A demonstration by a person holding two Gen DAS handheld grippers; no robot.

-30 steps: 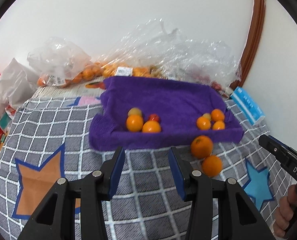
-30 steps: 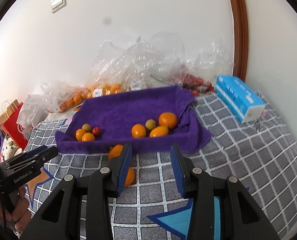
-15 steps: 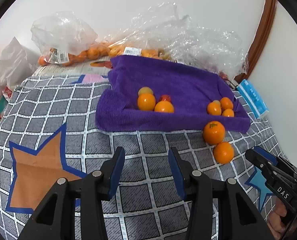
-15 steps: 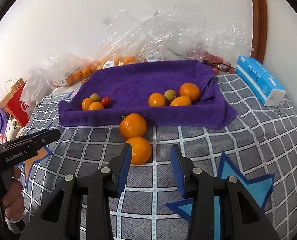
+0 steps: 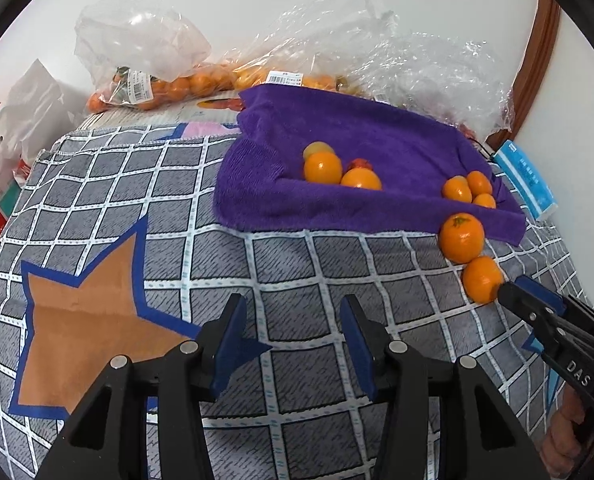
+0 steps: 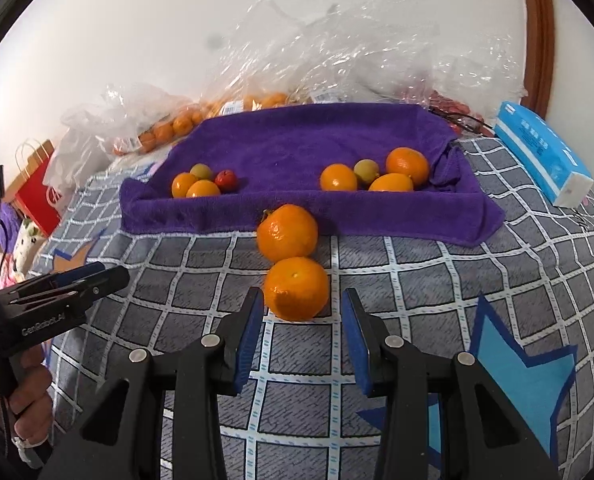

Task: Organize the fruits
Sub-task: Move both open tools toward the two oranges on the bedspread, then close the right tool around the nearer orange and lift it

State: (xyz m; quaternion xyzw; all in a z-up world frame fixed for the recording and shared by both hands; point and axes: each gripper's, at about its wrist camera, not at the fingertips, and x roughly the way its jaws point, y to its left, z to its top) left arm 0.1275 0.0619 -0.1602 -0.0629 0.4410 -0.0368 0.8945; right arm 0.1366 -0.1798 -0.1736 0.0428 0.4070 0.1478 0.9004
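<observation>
My right gripper (image 6: 301,330) stands spread, empty, the near orange (image 6: 296,288) just beyond its tips. I should advance until both pads straddle the widest part, then close gently. My left gripper (image 5: 293,342) is opening over bare cloth (image 5: 289,264). Farther: a second orange (image 6: 287,232), touching, then the purple towel (image 6: 297,140).

Orange fruits (image 6: 296,288), purple towel (image 6: 297,140), grey checked cloth (image 5: 297,280)
</observation>
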